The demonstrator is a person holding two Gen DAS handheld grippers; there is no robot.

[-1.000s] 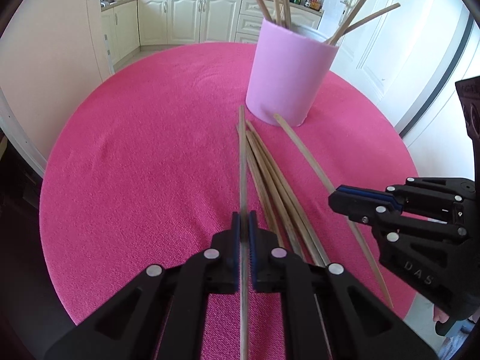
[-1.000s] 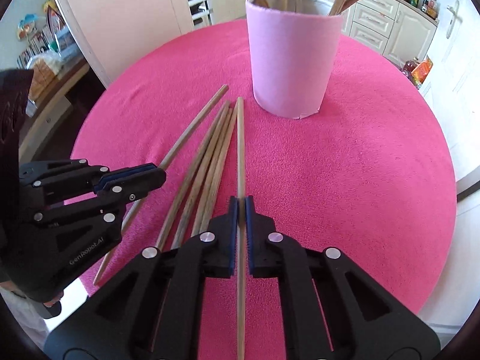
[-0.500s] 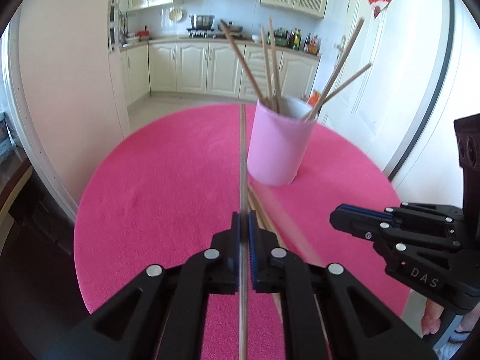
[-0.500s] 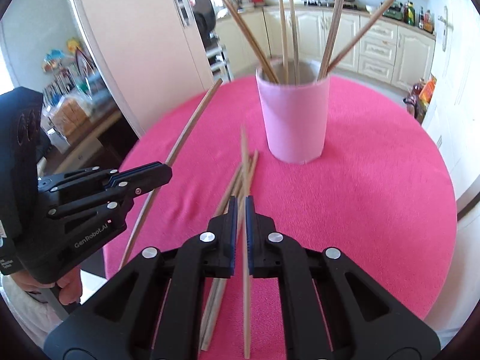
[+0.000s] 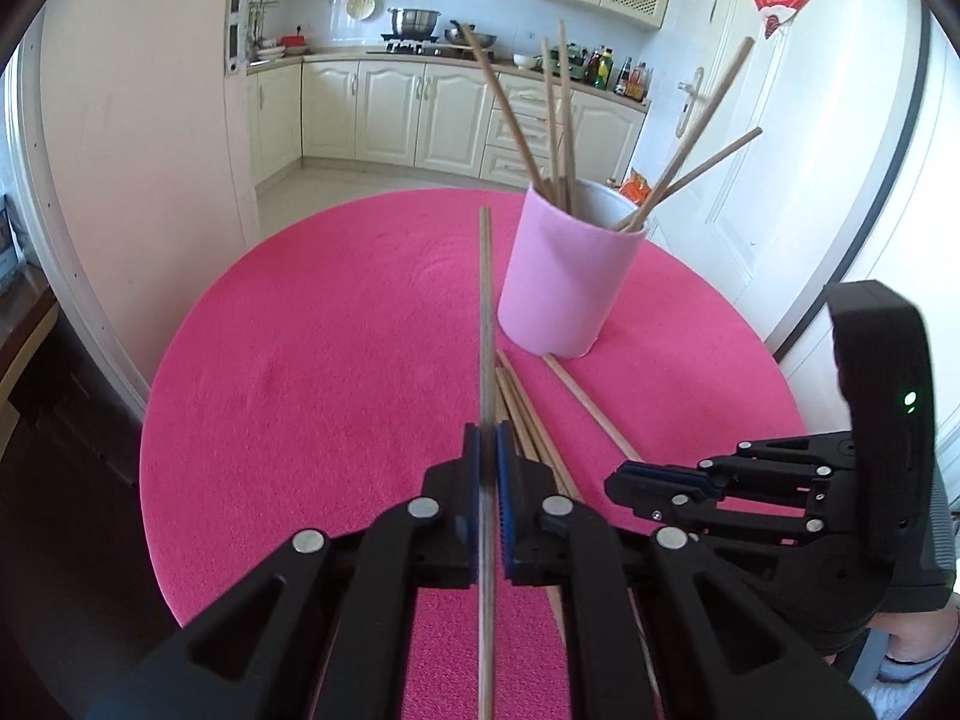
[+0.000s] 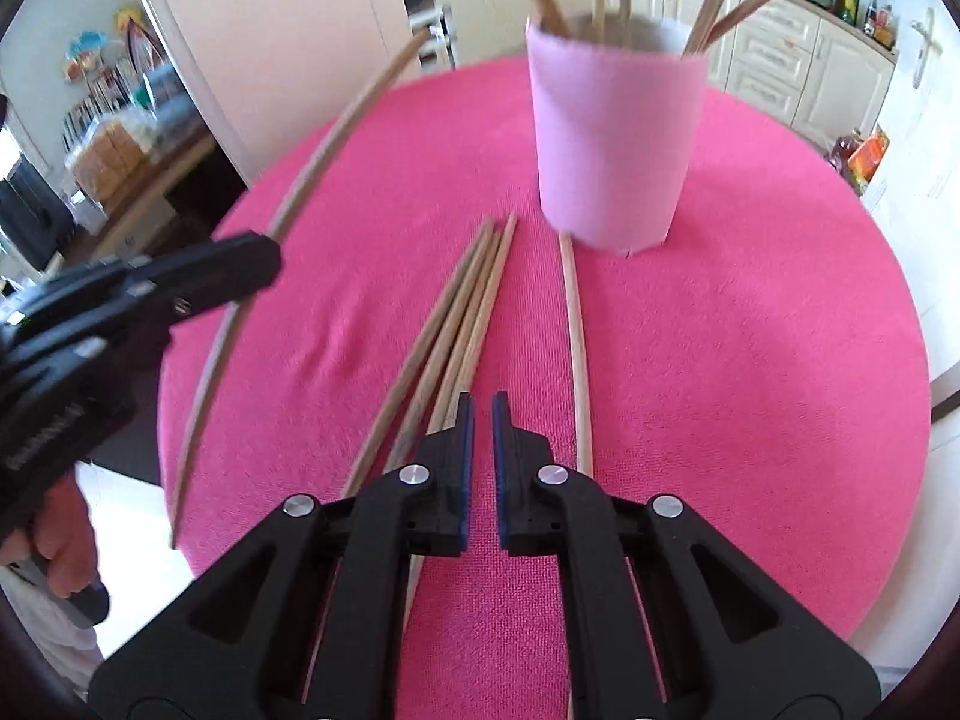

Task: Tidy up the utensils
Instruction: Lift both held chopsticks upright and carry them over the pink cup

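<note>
Left claw (image 5: 487, 441) is clenched on one chopstick (image 5: 486, 312), carried off the surface with its tip pointing to 12 o'clock, just left of the pink cup (image 5: 567, 276). Right claw (image 6: 482, 414) is opening; nothing sits between its pads, and it hovers over the near ends of the loose chopsticks (image 6: 456, 324) on the pink surface (image 6: 750, 360).

Task items: the cup stands at about 1 o'clock from the left claw and already holds several chopsticks. Three loose ones lie bunched together; a single chopstick (image 6: 577, 348) lies apart, its far end at the foot of the cup.

Risks, as judged from this position:
- The held chopstick is gripped near its rear end. A long free length may swing and strike the leaning chopsticks in the cup, or hit the rim and tip the light cup.
- A thin round stick may rotate or slip between flat pads during the tilt to vertical.
- The two claws work close together; crossing paths could knock the carried chopstick.
- The right claw, closing on the bunch, may take two sticks or roll them apart.

Change from one second earlier: the left claw has risen and its chopstick has left the surface. The right claw then gripped a chopstick; that one is now released.
</note>
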